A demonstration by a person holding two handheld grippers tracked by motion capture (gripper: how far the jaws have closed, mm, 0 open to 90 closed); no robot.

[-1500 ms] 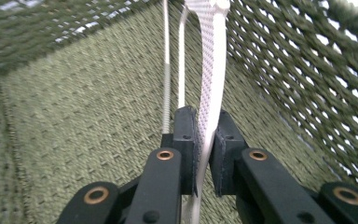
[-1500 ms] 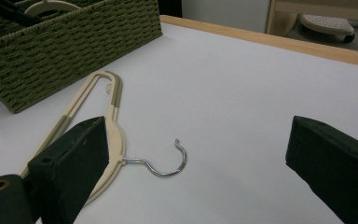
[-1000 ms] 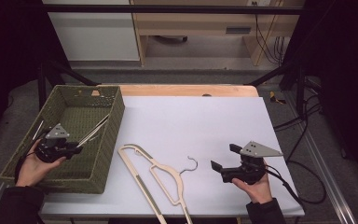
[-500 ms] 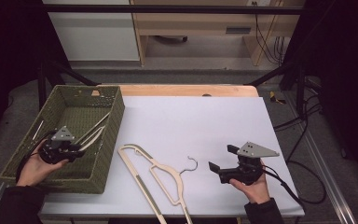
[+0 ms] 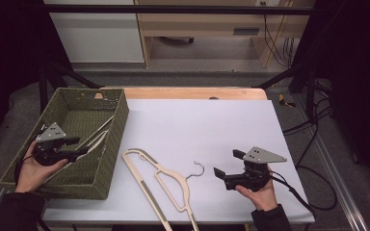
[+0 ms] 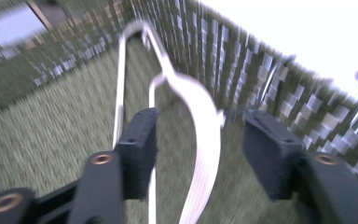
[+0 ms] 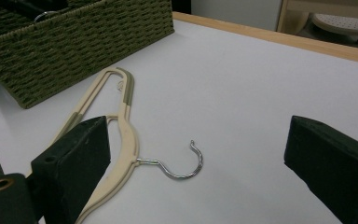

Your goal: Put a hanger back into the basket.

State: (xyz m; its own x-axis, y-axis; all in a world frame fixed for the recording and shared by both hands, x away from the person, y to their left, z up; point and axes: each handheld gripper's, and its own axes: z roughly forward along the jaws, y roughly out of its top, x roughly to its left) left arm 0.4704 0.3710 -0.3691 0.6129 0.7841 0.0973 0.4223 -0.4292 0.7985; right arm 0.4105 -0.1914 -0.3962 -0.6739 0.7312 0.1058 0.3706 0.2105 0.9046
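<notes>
The step in hand is judged to be the release of a hanger [image 5: 96, 137] into the woven basket [image 5: 113, 144] at 9 o'clock on the worktop [image 5: 197, 125], with a 2nd hanger [image 5: 166, 180] lying on the worktop near 6 o'clock to follow. The left claw [image 5: 79, 147] is seen inside the basket, and its jaws have just been opening; in the left gripper view the pale arm of the hanger [image 6: 205, 140] passes between the pads without being pressed by either, so nothing is gripped. The release is best finished by lifting the claw straight up and clear of the hanger arm, so that the arm is not snagged and dragged over the basket wall at 3 o'clock of the claw. The right claw [image 5: 224, 166] is held wide open and empty at about 5 o'clock on the worktop, its jaws aimed towards 9 o'clock at the 2nd hanger, whose metal hook [image 7: 182, 163] lies between them but farther off. For the next pick, the cream shoulder beside the hook is judged the better hold, since the thin wire would be prone to slip between the pads.
</notes>
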